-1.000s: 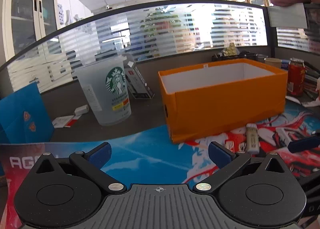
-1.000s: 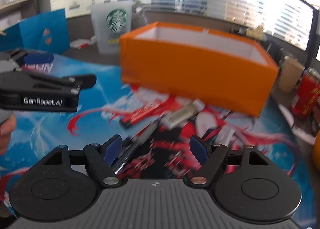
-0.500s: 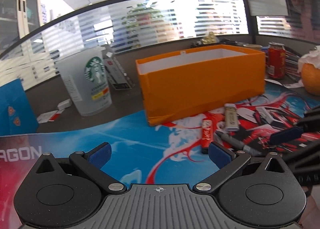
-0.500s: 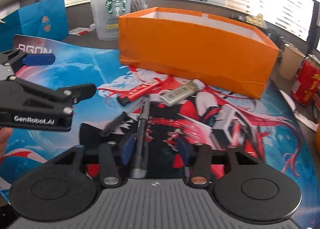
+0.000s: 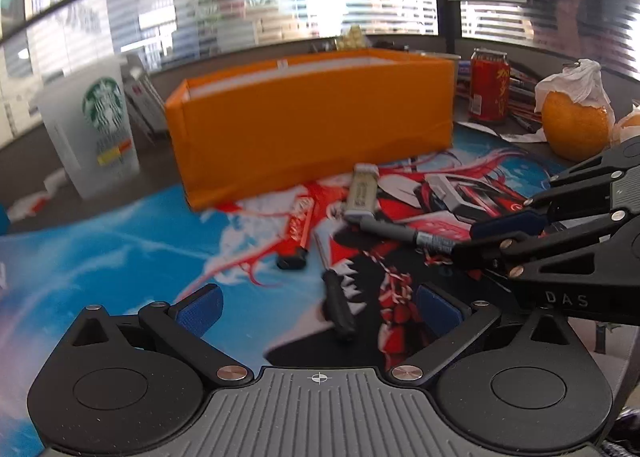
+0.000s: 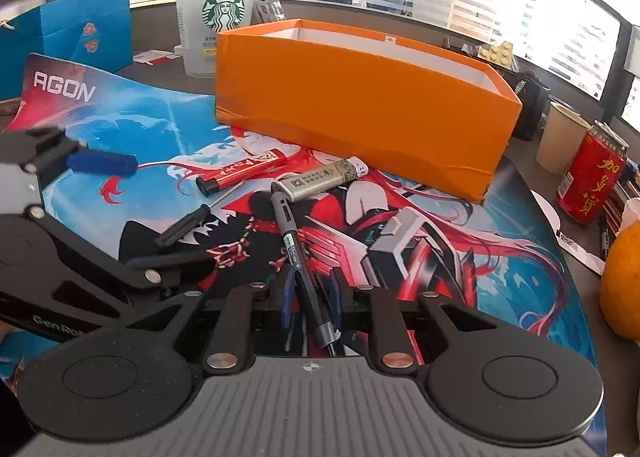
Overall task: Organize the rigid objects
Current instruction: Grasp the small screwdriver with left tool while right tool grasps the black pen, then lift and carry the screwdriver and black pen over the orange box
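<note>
Right tongs just closed, pinching grey pen; left tongs spread over black screwdriver. Beyond, orange box; peeled orange clear only from left wrist.

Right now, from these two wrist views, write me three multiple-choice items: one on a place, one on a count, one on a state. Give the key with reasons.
1. Where does the black screwdriver lie?
A. Inside the orange box
B. On the printed mat, between the red lighter and the left gripper
C. Under the Starbucks cup

2. How many lighters lie on the mat?
A. One
B. Two
C. Four

3. What is the state of the right gripper?
A. Wide open over the mat
B. Closed on the grey pen
C. Closed on the red can

Key: 1 B, it rests on the mat near the lighter. 2 B, the red one and the beige lighter. 3 B, the fingers have just been closing and now press the pen's barrel.
</note>
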`<state>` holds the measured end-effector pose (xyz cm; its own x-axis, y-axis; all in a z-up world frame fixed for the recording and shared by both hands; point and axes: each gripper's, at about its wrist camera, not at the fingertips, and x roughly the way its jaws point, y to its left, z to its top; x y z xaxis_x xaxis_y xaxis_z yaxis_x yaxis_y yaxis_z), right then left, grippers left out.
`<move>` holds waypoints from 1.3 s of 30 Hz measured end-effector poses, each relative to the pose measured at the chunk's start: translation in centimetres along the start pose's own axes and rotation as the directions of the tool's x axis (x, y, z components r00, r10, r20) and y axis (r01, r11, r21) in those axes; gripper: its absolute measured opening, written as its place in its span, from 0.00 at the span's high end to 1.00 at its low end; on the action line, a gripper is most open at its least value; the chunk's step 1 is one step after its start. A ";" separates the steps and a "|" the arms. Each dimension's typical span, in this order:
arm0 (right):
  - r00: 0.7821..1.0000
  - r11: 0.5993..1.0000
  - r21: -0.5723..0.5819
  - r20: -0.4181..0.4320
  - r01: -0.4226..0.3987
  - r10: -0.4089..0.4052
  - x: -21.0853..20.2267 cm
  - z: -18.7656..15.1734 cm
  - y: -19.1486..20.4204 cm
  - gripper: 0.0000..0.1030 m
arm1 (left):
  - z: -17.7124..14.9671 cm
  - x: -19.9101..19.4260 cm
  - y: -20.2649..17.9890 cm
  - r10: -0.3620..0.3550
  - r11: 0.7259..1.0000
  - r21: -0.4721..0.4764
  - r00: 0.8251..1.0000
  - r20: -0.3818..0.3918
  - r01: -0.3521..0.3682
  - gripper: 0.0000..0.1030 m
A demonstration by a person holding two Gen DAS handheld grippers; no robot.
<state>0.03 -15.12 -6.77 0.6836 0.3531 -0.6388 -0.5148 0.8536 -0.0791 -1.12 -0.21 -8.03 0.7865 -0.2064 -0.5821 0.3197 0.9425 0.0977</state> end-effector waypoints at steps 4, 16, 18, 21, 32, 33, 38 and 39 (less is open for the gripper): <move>1.000 1.000 0.004 -0.001 -0.014 0.014 -0.1 -0.1 -0.6 0.83 | 0.3 0.9 0.3 -0.023 0.998 -0.054 0.999 -0.037 0.021 0.02; 0.997 0.997 0.023 -0.006 -0.070 0.071 0.4 0.2 -1.5 0.82 | 0.9 0.7 -0.3 -0.074 0.997 -0.039 0.997 -0.012 0.074 0.58; 0.997 0.997 0.022 -0.006 -0.072 0.072 0.5 0.3 -1.6 0.82 | 0.9 0.8 -0.3 -0.080 0.996 -0.043 0.997 -0.008 0.079 0.63; 0.997 0.997 0.025 -0.005 -0.072 0.072 0.5 0.3 -1.6 0.82 | 1.0 0.8 -0.4 -0.074 0.996 -0.042 0.997 -0.003 0.074 0.79; 0.997 0.997 0.036 -0.005 -0.075 0.075 0.5 0.3 -1.2 0.84 | 0.9 0.6 -0.2 -0.060 0.997 -0.054 0.998 -0.003 0.060 0.94; 0.997 0.996 0.038 -0.006 -0.076 0.076 0.5 0.3 -1.2 0.84 | 0.8 0.5 -0.1 -0.064 0.996 -0.057 0.998 -0.006 0.064 0.94; 0.995 0.993 0.054 -0.006 -0.101 0.102 -0.1 0.4 -1.2 0.86 | 0.9 0.0 0.5 -0.053 0.995 -0.080 0.999 -0.010 0.052 0.94; 0.995 0.993 0.052 -0.003 -0.104 0.104 -0.2 0.4 -1.1 0.86 | 0.9 -0.1 0.6 -0.048 0.995 -0.083 0.999 -0.011 0.047 0.94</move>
<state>0.67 -15.93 -6.21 0.6247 0.4389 -0.6459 -0.5552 0.8313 0.0279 -0.52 0.10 -7.17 0.7646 -0.2486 -0.5946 0.3113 0.9503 0.0029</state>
